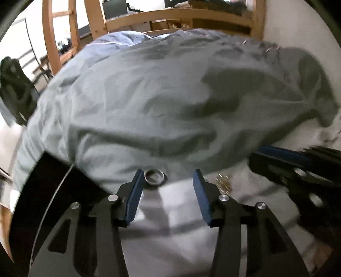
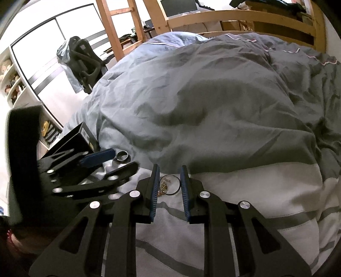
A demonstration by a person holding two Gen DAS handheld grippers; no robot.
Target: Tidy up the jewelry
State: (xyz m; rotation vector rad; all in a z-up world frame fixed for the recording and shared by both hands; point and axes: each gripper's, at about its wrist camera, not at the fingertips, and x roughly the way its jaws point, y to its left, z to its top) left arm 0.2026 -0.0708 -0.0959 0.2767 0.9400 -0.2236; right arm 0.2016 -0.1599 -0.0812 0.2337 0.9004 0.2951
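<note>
A silver ring (image 1: 154, 176) lies on the bed sheet at the edge of the grey duvet, just inside my left finger's tip. My left gripper (image 1: 168, 178) is open around it. The ring also shows in the right wrist view (image 2: 122, 157), beside the left gripper's blue pad (image 2: 98, 160). A gold chain (image 1: 223, 183) lies in a small heap to the right. In the right wrist view the chain (image 2: 163, 185) lies with a thin hoop (image 2: 170, 185) between my right gripper's (image 2: 169, 178) narrowly open fingers. The right gripper shows at the right edge (image 1: 298, 168).
A rumpled grey duvet (image 2: 213, 106) covers most of the bed behind the jewelry. A black box (image 2: 72, 140) stands open at the left, also seen dark at the lower left (image 1: 53, 181). A wooden bed frame (image 2: 234, 15) is at the back. An office chair (image 2: 83, 64) stands left.
</note>
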